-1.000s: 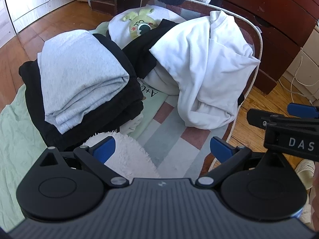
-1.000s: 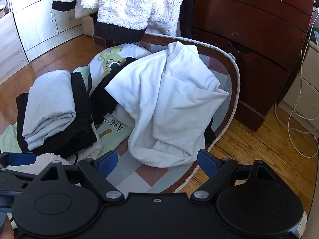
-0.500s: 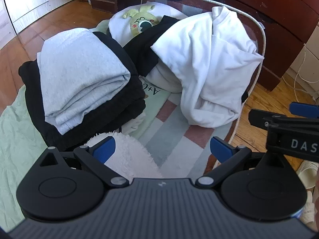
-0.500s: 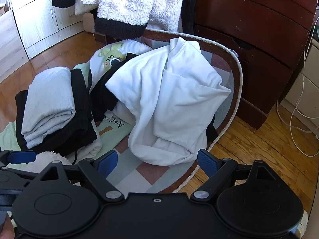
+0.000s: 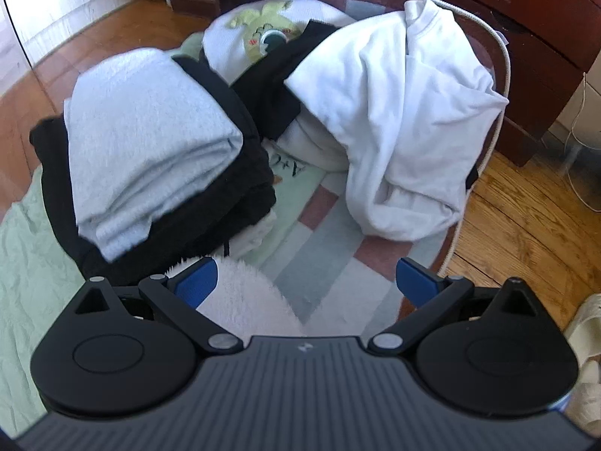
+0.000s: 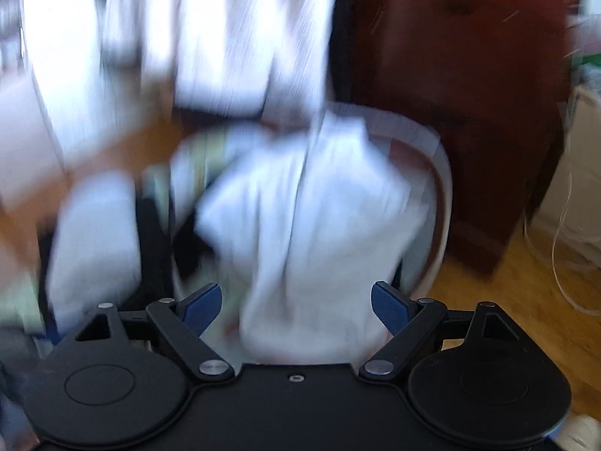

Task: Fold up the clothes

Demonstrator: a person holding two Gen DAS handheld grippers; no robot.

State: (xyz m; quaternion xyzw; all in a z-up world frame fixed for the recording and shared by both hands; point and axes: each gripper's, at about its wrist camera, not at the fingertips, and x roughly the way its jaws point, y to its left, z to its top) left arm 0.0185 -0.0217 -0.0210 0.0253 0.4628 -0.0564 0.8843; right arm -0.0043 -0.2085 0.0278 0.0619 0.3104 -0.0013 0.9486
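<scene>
A crumpled white garment (image 5: 398, 120) lies on the striped rug (image 5: 330, 263), right of a folded stack: a grey garment (image 5: 146, 143) on black ones (image 5: 233, 203). A white top with a green cartoon print (image 5: 263, 26) and a black garment (image 5: 270, 90) lie behind. My left gripper (image 5: 306, 282) is open and empty, above a white fluffy item (image 5: 244, 300). My right gripper (image 6: 296, 306) is open and empty; its view is blurred, with the white garment (image 6: 315, 203) ahead.
A dark wooden dresser (image 5: 526, 18) stands at the back right, also in the right wrist view (image 6: 450, 94). Wood floor (image 5: 526, 233) with white cables lies right of the rug. A pale green sheet (image 5: 26, 263) lies at left. Fluffy clothes hang behind.
The right gripper has moved fast, blurring its view, and has left the left wrist view. The left gripper has shifted slightly closer to the clothes. Both stay open.
</scene>
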